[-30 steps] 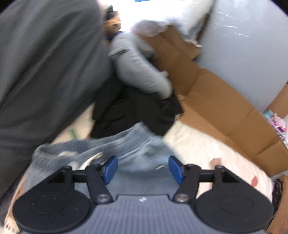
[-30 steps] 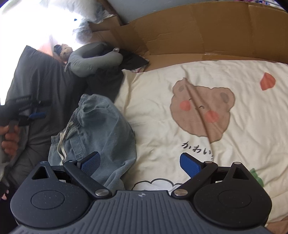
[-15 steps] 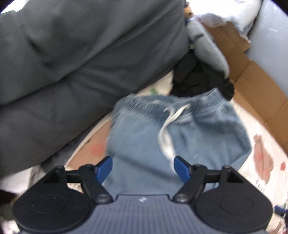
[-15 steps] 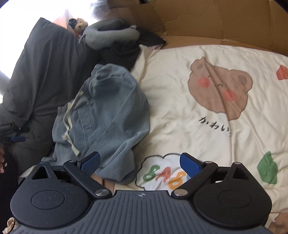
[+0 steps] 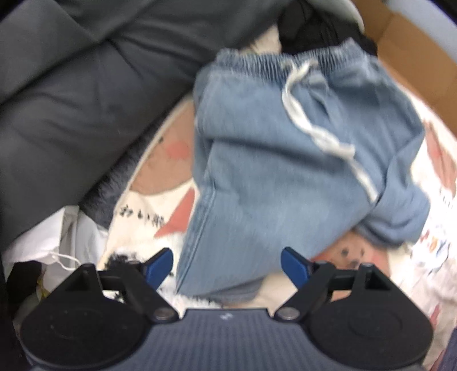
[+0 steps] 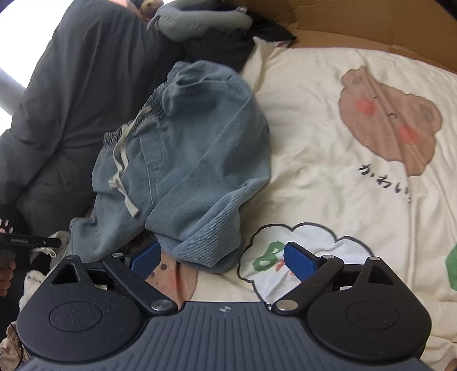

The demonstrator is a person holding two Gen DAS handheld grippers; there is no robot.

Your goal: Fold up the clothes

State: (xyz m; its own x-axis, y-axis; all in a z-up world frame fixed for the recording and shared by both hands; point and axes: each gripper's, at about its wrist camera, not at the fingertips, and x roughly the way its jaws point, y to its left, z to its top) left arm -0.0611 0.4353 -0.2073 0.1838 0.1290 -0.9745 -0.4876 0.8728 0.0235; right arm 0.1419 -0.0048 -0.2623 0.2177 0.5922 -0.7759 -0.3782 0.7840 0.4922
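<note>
The jeans (image 6: 182,159) lie bunched on the bed (image 6: 328,177), waistband toward the grey duvet (image 6: 80,94), drawstring (image 6: 121,168) trailing across the front, one leg end rumpled toward the near edge; they sit on the printed sheet's open part, likely because that flat stretch gives room to spread and fold; other clothes, a black garment (image 5: 320,31) and a grey one (image 6: 200,21), stay heaped at the head of the bed beside the cardboard (image 6: 357,31). The left gripper (image 5: 227,264) hovers over the near leg (image 5: 228,242), jaws wide apart and empty, lined up as if to take that hem; the right gripper (image 6: 220,261) hangs just short of the crumpled leg end (image 6: 200,242), jaws also spread with nothing between them; such a pose would suit either picking up an edge or having just let one go. Against the frames of a second ago, both cameras have swung lower and closer; the left view, then on the pile, now centres on the jeans; the jeans' lie looks much the same.
</note>
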